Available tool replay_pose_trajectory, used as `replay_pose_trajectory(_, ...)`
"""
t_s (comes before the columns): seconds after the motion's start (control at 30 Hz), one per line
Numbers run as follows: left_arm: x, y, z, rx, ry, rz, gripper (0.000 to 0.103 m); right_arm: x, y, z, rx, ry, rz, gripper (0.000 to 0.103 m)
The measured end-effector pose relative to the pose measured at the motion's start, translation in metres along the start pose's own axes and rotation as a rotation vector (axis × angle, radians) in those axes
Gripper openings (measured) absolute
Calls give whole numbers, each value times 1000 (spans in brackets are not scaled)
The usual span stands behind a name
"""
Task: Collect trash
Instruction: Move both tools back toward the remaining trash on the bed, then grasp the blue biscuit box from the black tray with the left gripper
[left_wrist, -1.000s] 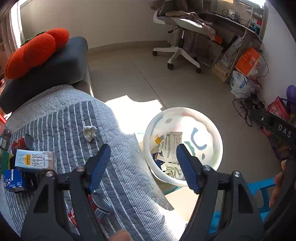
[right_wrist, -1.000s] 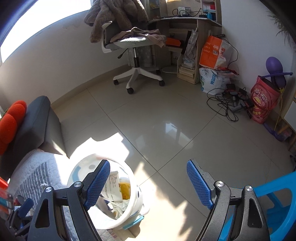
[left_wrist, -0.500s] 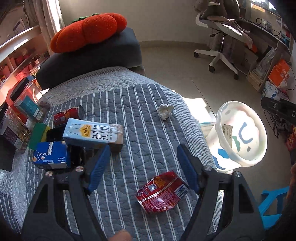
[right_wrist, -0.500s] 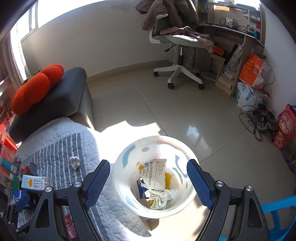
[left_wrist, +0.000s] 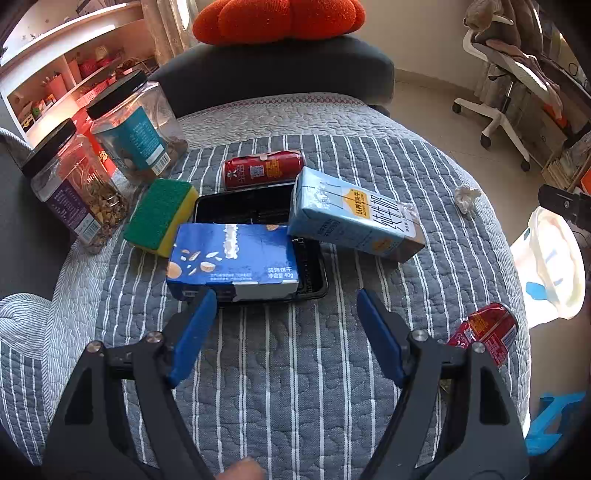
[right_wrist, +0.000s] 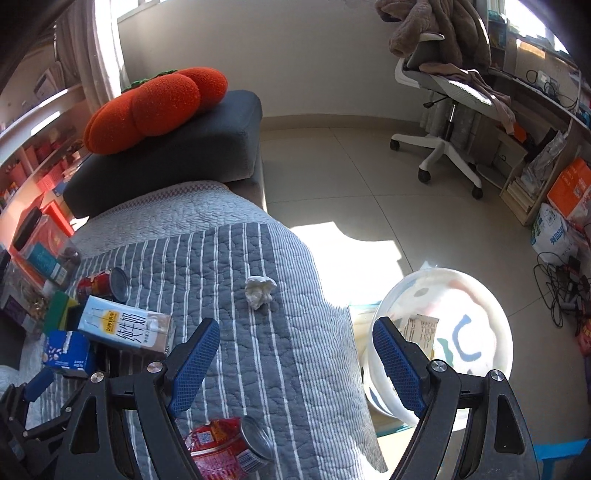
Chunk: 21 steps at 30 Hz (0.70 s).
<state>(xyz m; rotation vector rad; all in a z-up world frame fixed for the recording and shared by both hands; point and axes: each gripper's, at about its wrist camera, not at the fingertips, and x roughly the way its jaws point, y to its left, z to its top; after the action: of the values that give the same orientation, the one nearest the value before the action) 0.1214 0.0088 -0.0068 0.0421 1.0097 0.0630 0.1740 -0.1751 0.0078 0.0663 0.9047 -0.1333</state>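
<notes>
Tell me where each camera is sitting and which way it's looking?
Left wrist: rides the left gripper, whose jaws are opening with nothing between; looks down at the blue box on the striped quilt; a fingertip shows.
Right wrist: rides the open right gripper; looks past the quilt's edge at the white bin.
Both see the milk carton, the paper ball, the bin.
</notes>
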Motion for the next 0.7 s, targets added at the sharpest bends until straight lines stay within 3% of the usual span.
replay_pose_trajectory(0.23,14,45,-7,-73,33,-1,79,33,31,5,3,82,110,86)
replay_pose_trajectory(0.33,16,55,-6,-93,48,-36,79,44,62,5,-125,96,143,86)
replay_pose_trajectory(0.53,9,71,-4,-97,31,-58,79,50,134,-12,-513,47,184,86)
replay_pose_trajectory(0.7,7,87,-3,-126,40,-89,79,64,156,-20,-624,71,213,86)
